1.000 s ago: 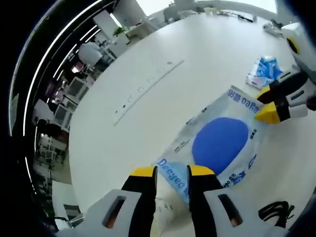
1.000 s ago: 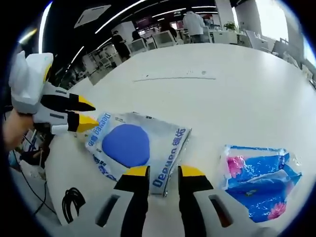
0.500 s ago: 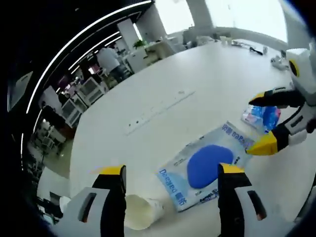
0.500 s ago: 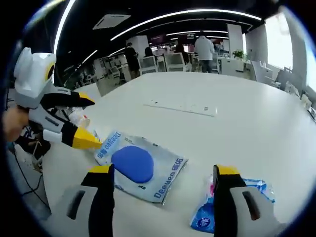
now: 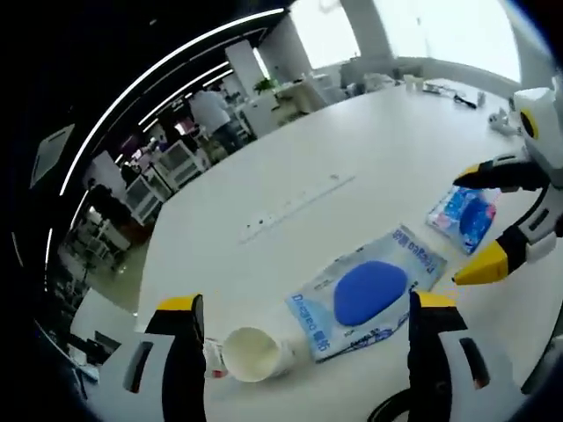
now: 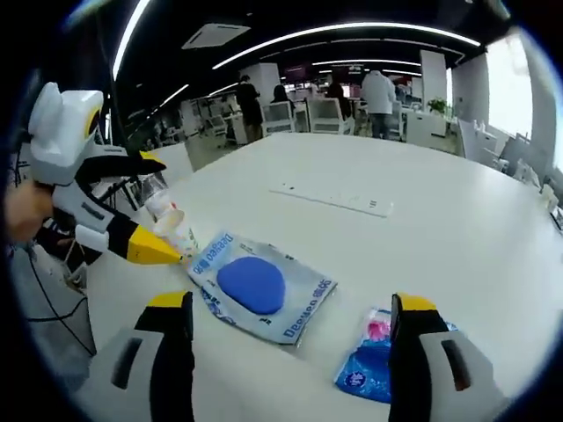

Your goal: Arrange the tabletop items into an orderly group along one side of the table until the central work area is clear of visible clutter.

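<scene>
Clutter is sitting mid-worktop (image 5: 290, 158): the clear pouch with the blue disc (image 5: 368, 293), the small blue packet (image 5: 464, 216) just beside it, and the paper cup (image 5: 253, 352) lying on its side, apparently empty though its inside is hard to read. Both the left gripper (image 5: 299, 352) and right gripper (image 6: 286, 347) are hovering with jaws spread wide, holding nothing. Nudging the tipped cup is risking it rolling away, and the slick pouch is likely sliding rather than lifting under a shallow pinch.
</scene>
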Motion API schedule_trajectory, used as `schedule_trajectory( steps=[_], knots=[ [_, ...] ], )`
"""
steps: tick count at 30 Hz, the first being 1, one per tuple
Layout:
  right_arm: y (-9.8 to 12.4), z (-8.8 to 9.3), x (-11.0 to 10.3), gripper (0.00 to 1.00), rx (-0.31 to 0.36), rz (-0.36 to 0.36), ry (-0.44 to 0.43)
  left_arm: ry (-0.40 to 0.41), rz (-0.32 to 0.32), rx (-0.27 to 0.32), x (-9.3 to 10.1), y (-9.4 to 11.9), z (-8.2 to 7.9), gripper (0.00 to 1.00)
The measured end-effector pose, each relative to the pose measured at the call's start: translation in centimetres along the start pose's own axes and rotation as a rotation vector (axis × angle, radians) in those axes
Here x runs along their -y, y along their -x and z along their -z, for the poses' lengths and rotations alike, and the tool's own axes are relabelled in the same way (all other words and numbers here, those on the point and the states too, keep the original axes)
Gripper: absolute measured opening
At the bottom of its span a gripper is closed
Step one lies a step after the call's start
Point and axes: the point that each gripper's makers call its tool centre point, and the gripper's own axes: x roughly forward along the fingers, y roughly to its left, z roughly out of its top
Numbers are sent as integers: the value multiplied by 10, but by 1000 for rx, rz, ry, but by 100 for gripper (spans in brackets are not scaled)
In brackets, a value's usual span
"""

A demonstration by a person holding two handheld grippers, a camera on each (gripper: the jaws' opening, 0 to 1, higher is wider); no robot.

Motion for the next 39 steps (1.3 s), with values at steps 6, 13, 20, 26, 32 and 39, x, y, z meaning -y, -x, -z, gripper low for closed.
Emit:
schedule_trajectory(
  steps=[6, 13, 20, 26, 32, 39],
  knots=[
    [15, 3, 7, 89, 2, 4, 10, 19, -7, -13, 4, 6, 5, 91],
    [21, -2, 19, 87, 19, 7, 4, 27, 9, -14, 15, 8, -4, 87],
    [35, 3, 42, 87, 15, 25, -6, 28, 32, -8, 38, 0, -17, 86],
    [43, 6, 63, 86, 14, 42, -32, 36, 55, -3, 54, -9, -29, 85],
    [55, 14, 85, 85, 13, 65, -55, 33, 89, -17, 72, -26, -36, 83],
    [66, 29, 113, 84, -3, 100, -87, 40, 133, -14, 107, -29, -44, 82]
  ],
)
